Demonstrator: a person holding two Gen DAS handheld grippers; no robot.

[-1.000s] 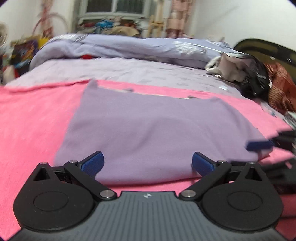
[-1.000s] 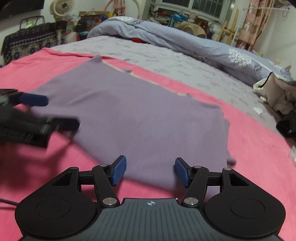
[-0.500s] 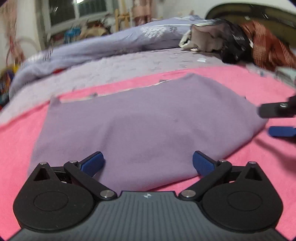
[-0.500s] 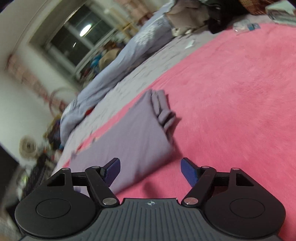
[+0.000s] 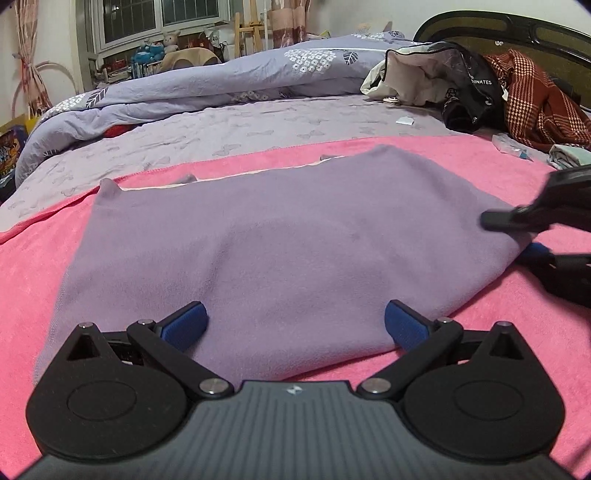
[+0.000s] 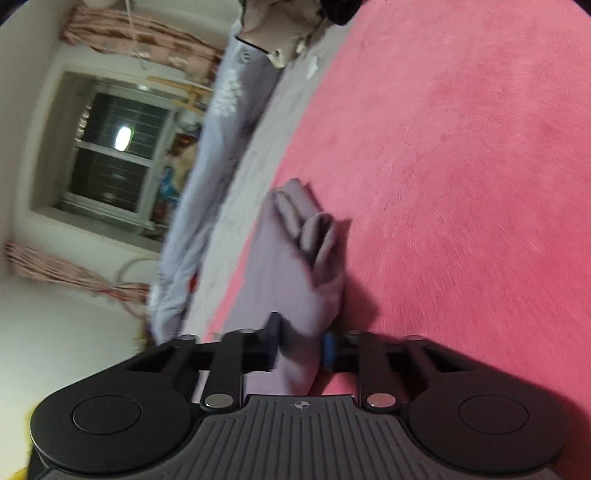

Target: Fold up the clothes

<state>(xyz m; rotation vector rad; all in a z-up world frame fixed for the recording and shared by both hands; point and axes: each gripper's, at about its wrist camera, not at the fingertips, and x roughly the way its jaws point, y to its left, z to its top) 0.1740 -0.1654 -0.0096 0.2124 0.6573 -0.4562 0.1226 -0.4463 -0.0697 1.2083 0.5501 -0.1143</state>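
Observation:
A purple garment [image 5: 277,240] lies folded flat on a pink blanket [image 5: 37,277] spread over the bed. My left gripper [image 5: 293,325] hovers open over the garment's near edge, its blue pads [image 5: 184,325] wide apart with nothing gripped. At the garment's right edge is my right gripper [image 5: 521,238], rolled onto its side. In the right wrist view its jaws are closing, and the right gripper [image 6: 301,345] pinches a bunched fold of the purple garment [image 6: 295,266] between its pads, above the pink blanket [image 6: 461,184].
A lilac duvet [image 5: 221,85] is heaped along the far side of the bed. A black bag with pale clothes [image 5: 443,74] and a red plaid garment [image 5: 528,99] lie at the back right by the dark headboard [image 5: 498,26]. A window [image 5: 147,18] is behind.
My right gripper rolled onto its side, came down to the garment's right edge and closed on a fold of it. My left gripper shifted sideways early on, then held still, open.

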